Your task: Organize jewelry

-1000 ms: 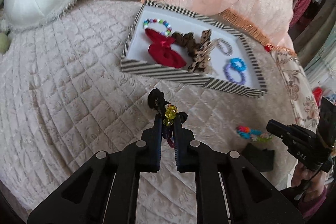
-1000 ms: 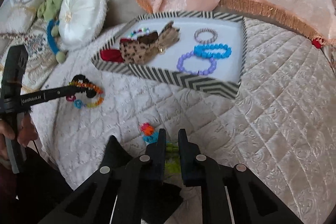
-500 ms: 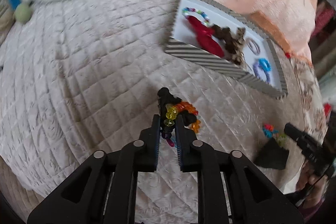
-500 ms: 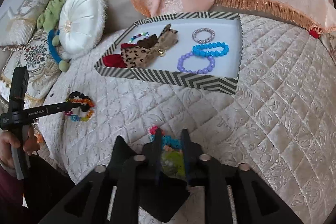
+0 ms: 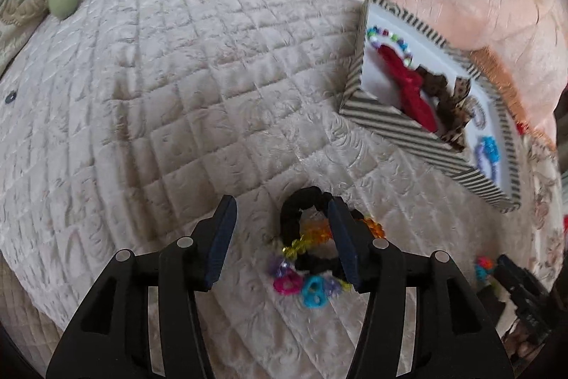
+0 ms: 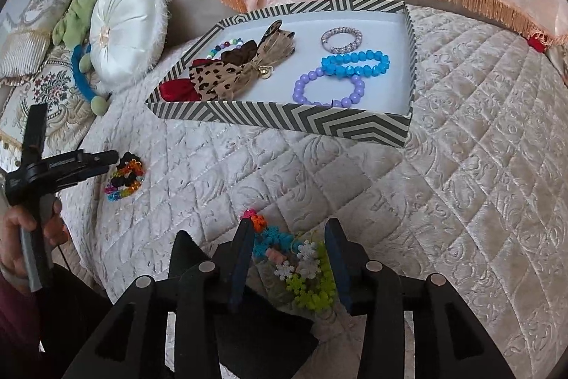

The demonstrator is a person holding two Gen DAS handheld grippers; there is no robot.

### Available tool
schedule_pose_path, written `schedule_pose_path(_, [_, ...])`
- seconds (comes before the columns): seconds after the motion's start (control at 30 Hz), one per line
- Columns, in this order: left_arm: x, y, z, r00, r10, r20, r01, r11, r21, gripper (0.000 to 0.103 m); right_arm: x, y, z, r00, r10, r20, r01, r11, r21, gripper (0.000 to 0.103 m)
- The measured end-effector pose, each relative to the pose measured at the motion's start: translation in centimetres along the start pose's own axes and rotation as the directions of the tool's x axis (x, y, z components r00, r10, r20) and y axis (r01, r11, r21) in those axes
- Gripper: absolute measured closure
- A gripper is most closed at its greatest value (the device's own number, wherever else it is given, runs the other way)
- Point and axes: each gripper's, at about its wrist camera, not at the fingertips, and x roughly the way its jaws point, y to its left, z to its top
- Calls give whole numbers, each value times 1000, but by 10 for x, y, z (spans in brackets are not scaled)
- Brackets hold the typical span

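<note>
1. Our left gripper (image 5: 280, 237) stands with its jaws apart; they have just been opening. The bead bracelet (image 5: 312, 258), tangled with a black hair tie (image 5: 301, 205), lies loose on the quilt (image 5: 159, 95) at lower centre of the left view, the right finger beside it.
2. Our right gripper (image 6: 287, 258) has also just been opening; the flower bracelet (image 6: 301, 269) lies between its fingers, unpressed, at lower centre of its view.
3. We judge both pieces set down on the quilt, short of the striped box (image 6: 284, 118), which sits upper centre and already holds bracelets and bows.
4. Next, we think, each gripper must regrip one strand cleanly and carry it over the box wall.
</note>
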Motion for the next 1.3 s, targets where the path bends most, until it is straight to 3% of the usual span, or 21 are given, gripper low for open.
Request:
schedule_pose_path(0.07, [8, -5, 0, 1000, 5, -10, -4, 1000, 29, 56, 3, -2, 0, 1000, -4, -8, 4, 1000, 4, 64])
schedule_pose_path(0.17, [9, -12, -1, 1000, 14, 2, -14, 997, 77, 80, 6, -3, 2, 1000, 4, -22, -3, 1000, 3, 64])
schedule_pose_path(0.2, [8, -13, -1, 1000, 2, 4, -3, 996, 84, 94, 8, -2, 2, 1000, 8, -27, -8, 1000, -5, 64])
schedule_pose_path(0.33, [-2, -14, 0, 999, -40, 24, 38, 996, 78, 96, 17, 7, 2, 999, -29, -32, 27, 998, -51, 67])
schedule_pose_path(0.37, [-7, -14, 0, 998, -55, 34, 53, 996, 73, 97, 18, 10, 3, 998, -51, -27, 49, 997, -66, 74])
schedule_pose_path(0.4, [-17, -14, 1, 996, -78, 54, 74, 995, 68, 97, 18, 11, 3, 998, -60, -23, 58, 996, -73, 88])
schedule_pose_path(0.43, [-25, -14, 0, 993, -93, 68, 88, 994, 68, 97, 14, 12, 4, 999, -52, -9, 52, 996, -68, 92])
schedule_pose_path(0.7, [-100, -25, 4, 964, -172, 201, 148, 981, 129, 98, -40, 19, 8, 987, 54, 150, -49, 998, -42, 92])
schedule_pose_path(1.0, [-130, -58, 1, 951, -191, 242, 144, 969, 200, 97, -80, 19, 15, 968, 90, 235, -89, 996, -15, 92])
schedule_pose_path(1.3, [-135, -91, 4, 948, -186, 258, 115, 957, 266, 98, -103, 16, 29, 960, 58, 276, -53, 998, -25, 92])
